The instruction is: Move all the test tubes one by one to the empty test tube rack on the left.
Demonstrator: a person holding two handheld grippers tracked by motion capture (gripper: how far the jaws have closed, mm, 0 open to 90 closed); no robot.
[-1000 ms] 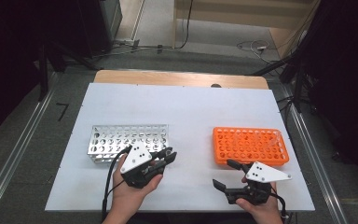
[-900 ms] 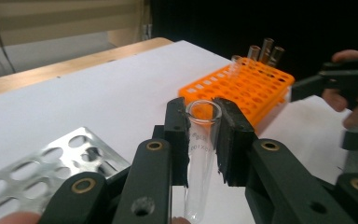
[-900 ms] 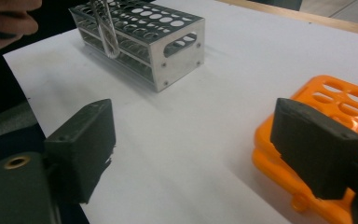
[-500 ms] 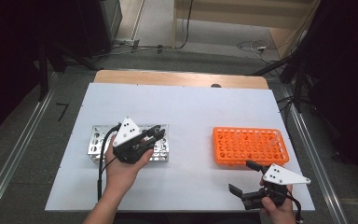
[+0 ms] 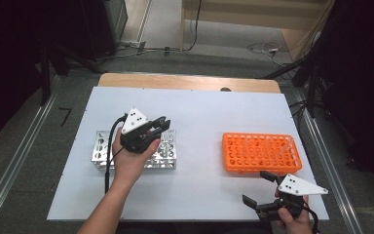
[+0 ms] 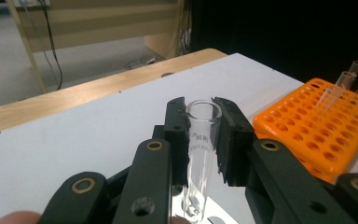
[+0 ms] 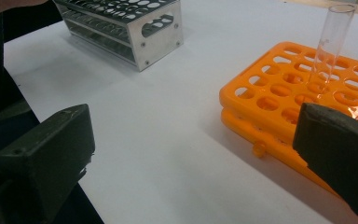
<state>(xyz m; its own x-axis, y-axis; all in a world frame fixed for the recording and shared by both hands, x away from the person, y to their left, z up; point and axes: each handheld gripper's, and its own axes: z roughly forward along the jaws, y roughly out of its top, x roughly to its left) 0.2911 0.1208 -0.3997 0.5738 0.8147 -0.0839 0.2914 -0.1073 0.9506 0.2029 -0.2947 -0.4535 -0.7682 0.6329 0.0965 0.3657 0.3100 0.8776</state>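
We see the left claw (image 5: 159, 126) pinching a clear glass test tube (image 6: 200, 154) w/ faint printed lettering, both pads tight on it just under the rim; the tube's foot is cut off at the frame edge in the left gripper view, & from above the tube itself is too small to make out. That claw sits over the silver perforated metal rack (image 5: 102, 151), the hand (image 5: 129, 158) covering the rack's middle. The right claw (image 5: 260, 192) is spread wide w/ nothing between its pads, having just been opening, low at the near right of the white bench (image 5: 199, 117), just short of the orange plastic tube rack (image 5: 260, 152). Clear tubes standing in the orange rack (image 7: 328, 44) are partly cropped; exact count we can't tell.
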